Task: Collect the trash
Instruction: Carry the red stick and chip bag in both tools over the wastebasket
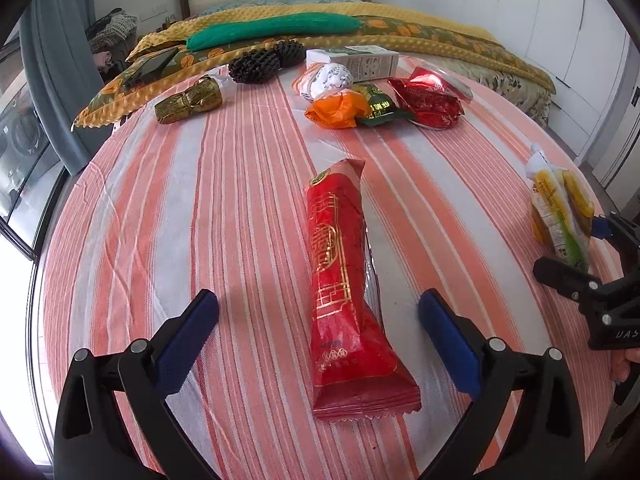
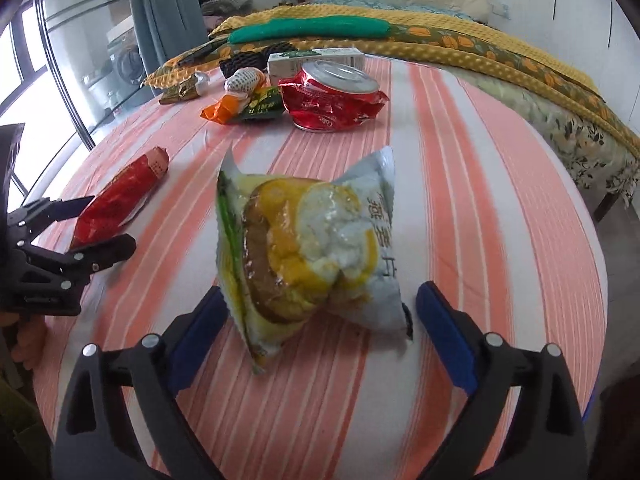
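Landmark: striped bedsheet (image 1: 248,208), pink and white, covering the bed.
Left gripper (image 1: 320,320): jaws wide apart, straddling the long red wrapper (image 1: 344,280) without touching it.
Right gripper (image 2: 316,316): jaws apart around the yellow snack bag (image 2: 312,248); contact at the left pad unclear.
Trash pile (image 1: 380,92): far across the sheet.
Open room: bare sheet left of the red wrapper, out to the sheet's left edge.

Striped bedsheet (image 1: 240,208) carries red wrapper (image 1: 344,280), yellow packet (image 2: 316,248) (standing), crushed can (image 2: 332,96).
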A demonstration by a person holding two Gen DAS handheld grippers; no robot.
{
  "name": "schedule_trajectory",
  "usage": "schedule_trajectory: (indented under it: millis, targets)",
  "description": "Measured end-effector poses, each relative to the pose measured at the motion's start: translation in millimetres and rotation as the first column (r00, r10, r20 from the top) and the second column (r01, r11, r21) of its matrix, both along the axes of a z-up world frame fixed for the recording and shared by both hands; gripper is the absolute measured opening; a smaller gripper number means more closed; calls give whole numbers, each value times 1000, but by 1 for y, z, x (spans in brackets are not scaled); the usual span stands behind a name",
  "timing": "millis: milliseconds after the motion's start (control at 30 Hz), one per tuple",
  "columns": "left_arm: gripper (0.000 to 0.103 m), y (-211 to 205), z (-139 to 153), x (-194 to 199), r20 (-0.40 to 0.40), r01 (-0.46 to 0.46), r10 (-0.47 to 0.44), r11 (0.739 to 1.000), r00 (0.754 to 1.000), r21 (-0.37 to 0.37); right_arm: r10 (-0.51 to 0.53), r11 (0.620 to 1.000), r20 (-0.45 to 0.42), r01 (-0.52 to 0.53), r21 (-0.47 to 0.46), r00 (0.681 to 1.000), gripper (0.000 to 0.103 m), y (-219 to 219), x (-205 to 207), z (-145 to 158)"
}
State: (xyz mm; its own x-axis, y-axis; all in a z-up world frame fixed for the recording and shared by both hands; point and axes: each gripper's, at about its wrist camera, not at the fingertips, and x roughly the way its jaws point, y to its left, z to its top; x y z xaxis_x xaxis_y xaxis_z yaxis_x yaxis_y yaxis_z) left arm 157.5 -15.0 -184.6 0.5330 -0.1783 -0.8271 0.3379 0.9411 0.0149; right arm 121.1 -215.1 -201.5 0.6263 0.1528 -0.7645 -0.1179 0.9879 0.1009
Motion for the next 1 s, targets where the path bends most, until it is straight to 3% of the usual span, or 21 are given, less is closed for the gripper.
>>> schedule_trajectory:
  millis: [600, 800, 933, 1000]
  targets:
    - [99, 0, 0, 1, 0, 1, -1, 1000, 1000, -3, -1, 1000, 2, 1, -4, 1000, 94, 1, 0, -1]
    - [99, 1, 1, 2, -2, 10, -10, 1000, 1000, -11, 5, 996, 20, -7, 91, 1000, 94, -10, -4, 2]
    - [98, 6, 9, 3, -24, 105, -106, 994, 994, -29, 33, 969, -18, -28, 244, 999, 94, -32, -7, 17]
    - [97, 6, 16, 4, -4, 128, -128, 991, 992, -32, 54, 970, -12, -50, 239, 998, 94, -31, -6, 30]
